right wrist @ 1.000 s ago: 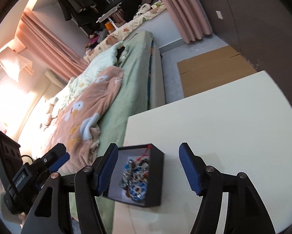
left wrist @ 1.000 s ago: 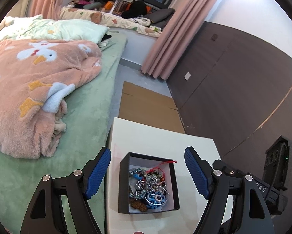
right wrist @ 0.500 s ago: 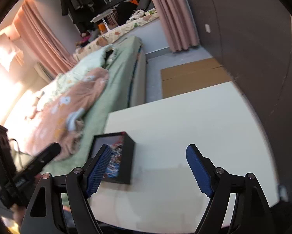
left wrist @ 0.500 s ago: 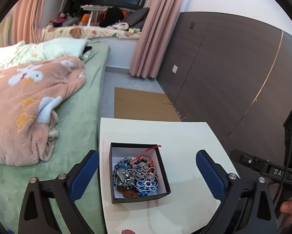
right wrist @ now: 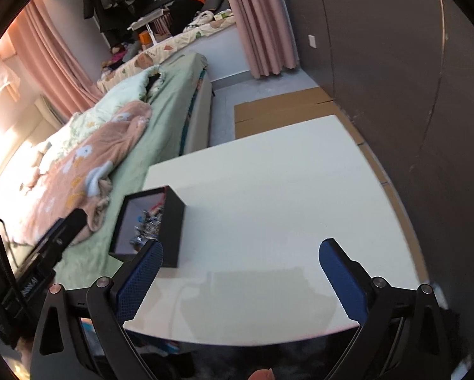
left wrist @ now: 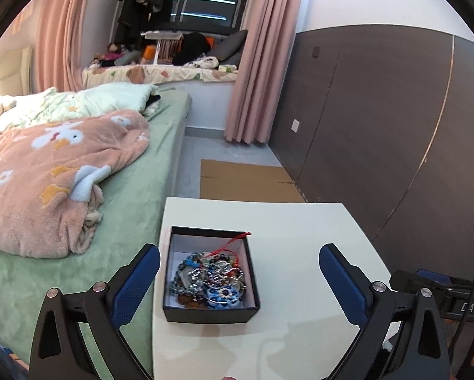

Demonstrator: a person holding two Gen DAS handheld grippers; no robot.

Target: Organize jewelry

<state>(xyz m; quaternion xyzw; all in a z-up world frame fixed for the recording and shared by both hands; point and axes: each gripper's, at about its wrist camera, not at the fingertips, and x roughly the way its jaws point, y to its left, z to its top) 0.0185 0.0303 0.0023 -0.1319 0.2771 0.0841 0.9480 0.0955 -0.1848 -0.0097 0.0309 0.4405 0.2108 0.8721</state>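
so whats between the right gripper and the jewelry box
Only bare white table lies between the right gripper and the black jewelry box, as the right wrist view shows.

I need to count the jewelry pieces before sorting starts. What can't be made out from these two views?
- Left wrist view: the jewelry in the black box lies in one tangled pile, so separate pieces cannot be counted, and lower ones are covered.
- Right wrist view: the box's near wall and the right claw's left finger hide most of the contents; the rest is blurred.
- Right wrist view: the white table's near edge is blurred.
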